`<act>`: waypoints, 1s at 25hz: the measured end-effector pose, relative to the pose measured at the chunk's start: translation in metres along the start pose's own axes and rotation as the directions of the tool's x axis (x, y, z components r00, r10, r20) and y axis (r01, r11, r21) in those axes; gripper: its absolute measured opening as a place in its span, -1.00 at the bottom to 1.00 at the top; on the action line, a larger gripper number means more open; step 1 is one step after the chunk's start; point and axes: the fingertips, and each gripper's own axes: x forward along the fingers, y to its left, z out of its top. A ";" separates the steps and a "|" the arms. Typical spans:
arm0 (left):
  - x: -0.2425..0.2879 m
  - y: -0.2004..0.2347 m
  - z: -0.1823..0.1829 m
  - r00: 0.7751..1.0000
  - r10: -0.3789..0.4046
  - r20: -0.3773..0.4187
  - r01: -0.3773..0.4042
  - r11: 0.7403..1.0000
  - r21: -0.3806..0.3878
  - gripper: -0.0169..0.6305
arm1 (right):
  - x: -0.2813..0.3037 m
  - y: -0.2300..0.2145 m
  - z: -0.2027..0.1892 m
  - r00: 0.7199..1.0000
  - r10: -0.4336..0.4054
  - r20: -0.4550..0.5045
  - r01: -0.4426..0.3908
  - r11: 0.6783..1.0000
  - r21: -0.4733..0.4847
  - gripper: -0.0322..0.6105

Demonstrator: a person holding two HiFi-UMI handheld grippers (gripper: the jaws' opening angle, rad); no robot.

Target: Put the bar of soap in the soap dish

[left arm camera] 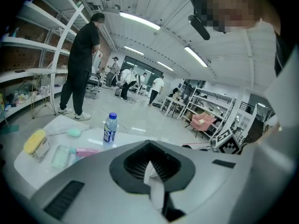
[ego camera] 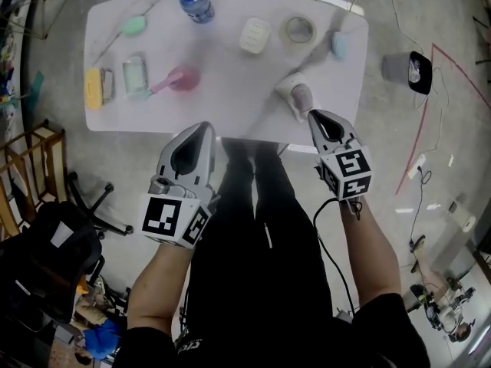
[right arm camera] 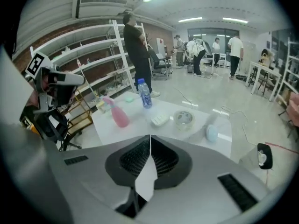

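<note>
On the white table (ego camera: 230, 113) a cream ridged oblong that looks like the bar of soap (ego camera: 255, 35) lies at the back middle, also seen in the right gripper view (right arm camera: 160, 119). A clear greenish dish (ego camera: 134, 75) sits at the left, beside a yellow block (ego camera: 93, 87). A white piece with a greyish oval top (ego camera: 295, 96) stands near the front edge; what it is I cannot tell. My right gripper (ego camera: 314, 114) hangs just in front of it, jaws together and empty (right arm camera: 149, 149). My left gripper (ego camera: 202, 126) is held before the table's front edge, also shut and empty (left arm camera: 150, 164).
A blue-capped bottle (ego camera: 196, 2), a green brush (ego camera: 134, 26), a pink spray bottle (ego camera: 182, 78), a tape roll (ego camera: 299, 29) and a pale blue piece (ego camera: 340, 44) share the table. Cables and a bin (ego camera: 406, 67) lie on the floor to the right. People stand beyond the table.
</note>
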 end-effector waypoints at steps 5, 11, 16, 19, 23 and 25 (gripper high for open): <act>-0.031 -0.026 0.035 1.000 0.010 0.029 -0.011 0.999 0.047 -0.92 | -0.051 0.033 0.052 0.993 0.055 0.101 -0.057 0.998 0.016 -0.85; -0.067 -0.062 0.075 0.996 -0.023 0.083 0.014 0.994 0.111 -0.92 | -0.114 0.065 0.102 0.974 0.110 0.199 -0.106 0.994 -0.030 -0.85; -0.085 -0.092 0.111 0.990 -0.023 0.137 0.004 0.990 0.138 -0.92 | -0.175 0.065 0.137 0.954 0.119 0.276 -0.105 0.992 -0.065 -0.85; -0.095 -0.110 0.132 0.984 -0.047 0.171 0.016 0.984 0.175 -0.92 | -0.209 0.061 0.161 0.935 0.111 0.336 -0.086 0.992 -0.088 -0.85; -0.116 -0.123 0.156 0.974 -0.073 0.217 0.024 0.975 0.221 -0.92 | -0.241 0.072 0.190 0.907 0.098 0.410 -0.057 0.992 -0.113 -0.85; -0.126 -0.124 0.162 0.970 -0.072 0.232 0.015 0.971 0.239 -0.92 | -0.255 0.076 0.197 0.895 0.087 0.437 -0.044 0.993 -0.108 -0.85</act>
